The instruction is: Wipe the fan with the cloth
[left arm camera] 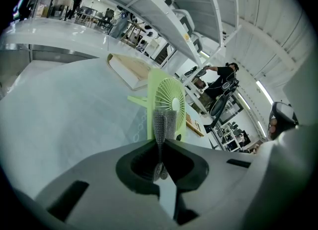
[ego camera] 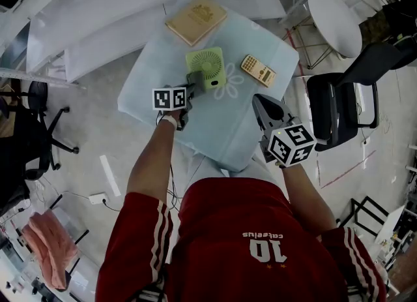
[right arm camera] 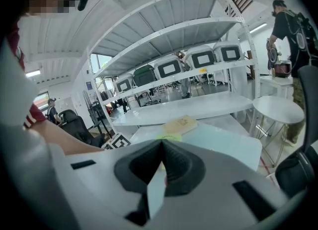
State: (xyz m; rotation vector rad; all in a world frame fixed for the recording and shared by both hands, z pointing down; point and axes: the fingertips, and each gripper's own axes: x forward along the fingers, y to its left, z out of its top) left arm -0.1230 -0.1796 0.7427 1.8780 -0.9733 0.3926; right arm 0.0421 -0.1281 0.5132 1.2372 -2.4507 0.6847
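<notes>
The green fan (ego camera: 206,67) stands upright near the middle of the table (ego camera: 218,128), between a tan book (ego camera: 195,19) at the far edge and a small tan calculator (ego camera: 258,70) to its right. The left gripper (left arm camera: 160,143) is pinching a fold of the grey cloth (left arm camera: 164,122). The cloth sticks up past the tips, right at the fan's grille (touching it or just short of it, I cannot tell which). The right gripper (right arm camera: 161,143) is pressed together on nothing and hangs near the table's front right corner, well apart from the fan.

The main risk, as I judge it, is the fan itself. It looks light and narrow-footed, and nothing braces it. A firm sideways stroke with the cloth could slide it toward the calculator or tip it onto its back. The table's cover may also bunch under a dragged base.

The cloth is held by only a thin fold, so a snag on the grille ribs could pull it out of the pinch. If too little cloth stands clear, the hard tips could scrape the plastic instead of wiping it.
</notes>
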